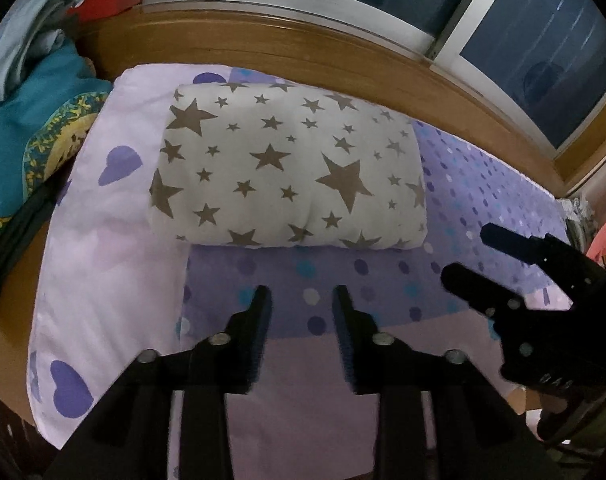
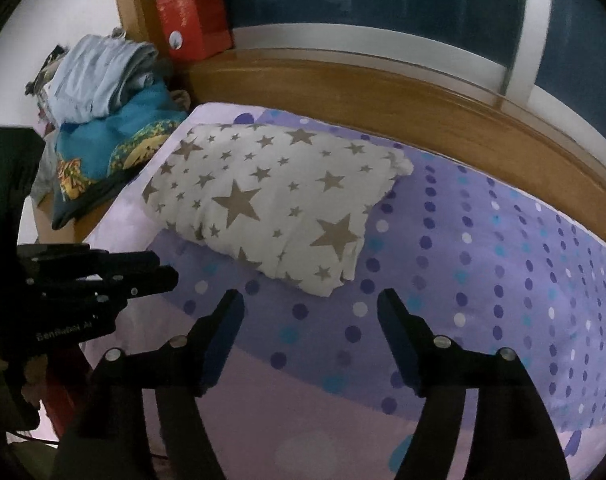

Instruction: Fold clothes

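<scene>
Nearest to me, the left gripper (image 1: 303,300) hangs with its black jaws parted over the purple dotted bedsheet (image 1: 287,280), nothing between them. Beside it the right gripper (image 2: 311,300) stands wider apart, likewise released and empty, tilted down at the same sheet. Each gripper shows at the edge of the other's view, close together and not touching.

Just beyond both sets of fingertips lies the folded white cloth printed with grey-brown stars (image 1: 287,168), a plump rectangular bundle resting flat on the bedsheet, apart from either gripper. Nothing stands between the grippers and this star cloth.

Under the star cloth's left end runs a pale lilac strip of bedding with purple hearts (image 1: 103,240). Further left of the star cloth sits a pile of folded clothes (image 2: 111,128), teal with a yellow pattern below and light blue on top. Behind the star cloth runs a wooden ledge (image 1: 303,44), a red box (image 2: 195,20) standing on its left end, then a dark window with a pale frame (image 1: 455,28)
</scene>
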`<state>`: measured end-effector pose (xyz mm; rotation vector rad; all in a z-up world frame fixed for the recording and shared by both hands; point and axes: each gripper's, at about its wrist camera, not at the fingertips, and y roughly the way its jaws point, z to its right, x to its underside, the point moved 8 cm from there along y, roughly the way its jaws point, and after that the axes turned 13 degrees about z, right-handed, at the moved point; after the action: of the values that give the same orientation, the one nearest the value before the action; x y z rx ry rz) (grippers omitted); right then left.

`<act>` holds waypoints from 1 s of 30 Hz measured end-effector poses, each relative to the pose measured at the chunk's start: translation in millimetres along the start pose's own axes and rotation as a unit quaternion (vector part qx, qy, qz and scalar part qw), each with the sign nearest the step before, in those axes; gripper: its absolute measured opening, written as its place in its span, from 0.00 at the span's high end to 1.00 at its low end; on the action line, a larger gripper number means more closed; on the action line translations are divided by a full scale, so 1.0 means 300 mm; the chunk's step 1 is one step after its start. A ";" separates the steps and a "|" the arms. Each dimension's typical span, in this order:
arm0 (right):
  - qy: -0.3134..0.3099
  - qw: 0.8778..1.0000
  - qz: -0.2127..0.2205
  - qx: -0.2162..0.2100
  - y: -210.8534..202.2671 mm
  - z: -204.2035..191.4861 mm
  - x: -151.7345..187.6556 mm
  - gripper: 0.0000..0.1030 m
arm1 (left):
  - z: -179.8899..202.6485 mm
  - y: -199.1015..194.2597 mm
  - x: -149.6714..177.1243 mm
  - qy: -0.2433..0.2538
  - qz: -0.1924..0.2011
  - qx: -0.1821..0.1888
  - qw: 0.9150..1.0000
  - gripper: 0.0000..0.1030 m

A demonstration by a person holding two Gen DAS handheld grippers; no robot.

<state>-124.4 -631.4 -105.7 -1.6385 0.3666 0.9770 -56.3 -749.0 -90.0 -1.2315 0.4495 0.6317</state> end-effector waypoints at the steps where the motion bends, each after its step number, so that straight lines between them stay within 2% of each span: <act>1: -0.006 1.000 -0.002 0.002 0.001 -0.003 0.003 0.31 | -0.003 -0.003 0.001 0.000 0.002 -0.001 1.000 0.52; 7: -0.015 1.000 -0.007 0.003 0.002 -0.011 0.017 0.31 | 0.003 0.017 -0.010 -0.003 0.009 -0.013 1.000 0.50; 13: -0.010 1.000 -0.007 0.001 0.002 -0.019 0.021 0.31 | -0.017 0.019 -0.003 -0.038 0.014 -0.021 0.999 0.45; 15: -0.006 1.000 -0.008 0.001 0.002 -0.020 0.022 0.31 | -0.025 0.020 -0.001 -0.029 0.015 -0.045 0.998 0.44; 19: 0.006 1.000 -0.008 0.004 -0.001 -0.015 0.026 0.31 | -0.055 0.018 0.010 -0.013 0.008 -0.118 0.993 0.43; 24: 0.018 1.000 -0.008 0.009 -0.005 -0.009 0.031 0.31 | -0.053 0.005 0.021 -0.037 0.011 -0.087 0.995 0.33; 28: 0.024 1.000 -0.010 0.011 -0.009 -0.008 0.037 0.31 | -0.052 -0.019 0.015 0.005 0.029 -0.123 0.992 0.33; 30: 0.027 0.999 -0.012 0.011 -0.010 -0.006 0.043 0.31 | -0.046 -0.025 0.010 0.016 0.035 -0.128 0.991 0.33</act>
<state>-113.9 -628.9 -113.3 -1.6477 0.3931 0.9087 -48.8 -763.1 -90.2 -1.4750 0.4498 0.7472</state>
